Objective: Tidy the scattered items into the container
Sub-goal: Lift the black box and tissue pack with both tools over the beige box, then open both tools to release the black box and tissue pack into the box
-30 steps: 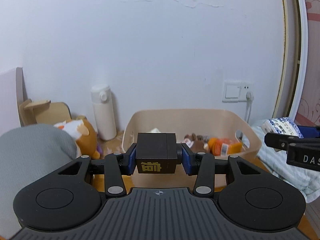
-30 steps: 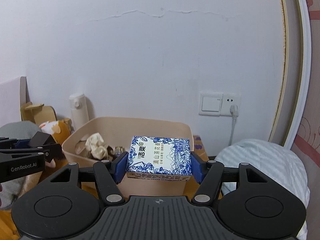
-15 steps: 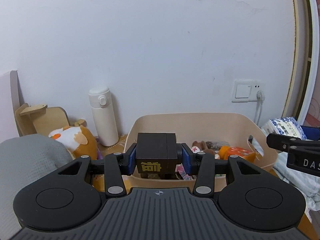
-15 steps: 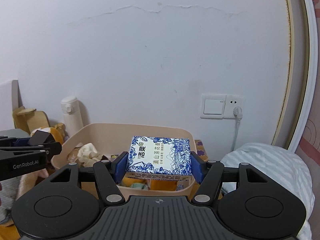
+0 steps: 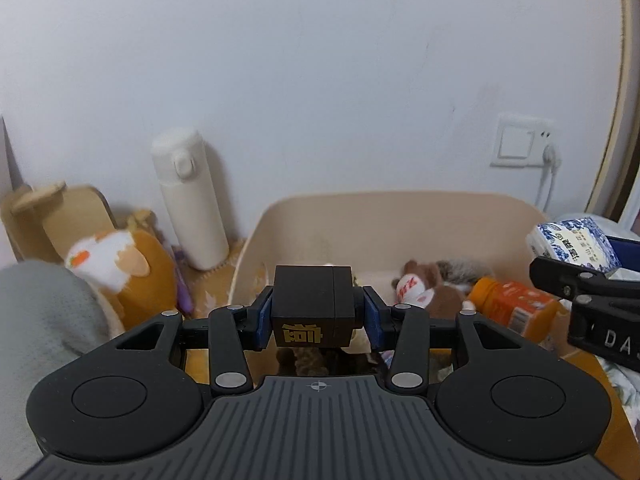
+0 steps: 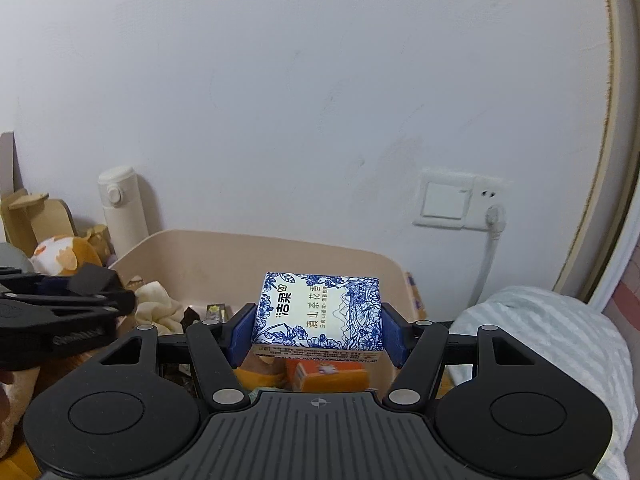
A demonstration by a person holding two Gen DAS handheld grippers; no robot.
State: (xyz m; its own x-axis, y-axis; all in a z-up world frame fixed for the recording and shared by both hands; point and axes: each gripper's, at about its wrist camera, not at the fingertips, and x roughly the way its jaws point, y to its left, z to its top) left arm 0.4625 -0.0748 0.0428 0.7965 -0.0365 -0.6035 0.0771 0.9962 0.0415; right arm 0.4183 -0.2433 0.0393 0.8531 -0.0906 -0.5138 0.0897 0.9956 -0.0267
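Left wrist view: you're pinching the black box (image 5: 313,300) and tissue pack (image 6: 320,312) in your fingers, crowding one bin (image 5: 400,208), risking a knock.

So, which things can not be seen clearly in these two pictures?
- Bin floor, near part: left wrist view, hidden behind the black box and left gripper.
- Orange bottle: right wrist view, mostly covered by the tissue pack.
- Plush toy: left wrist view, blurred.
- Small bin items: right wrist view, too small.
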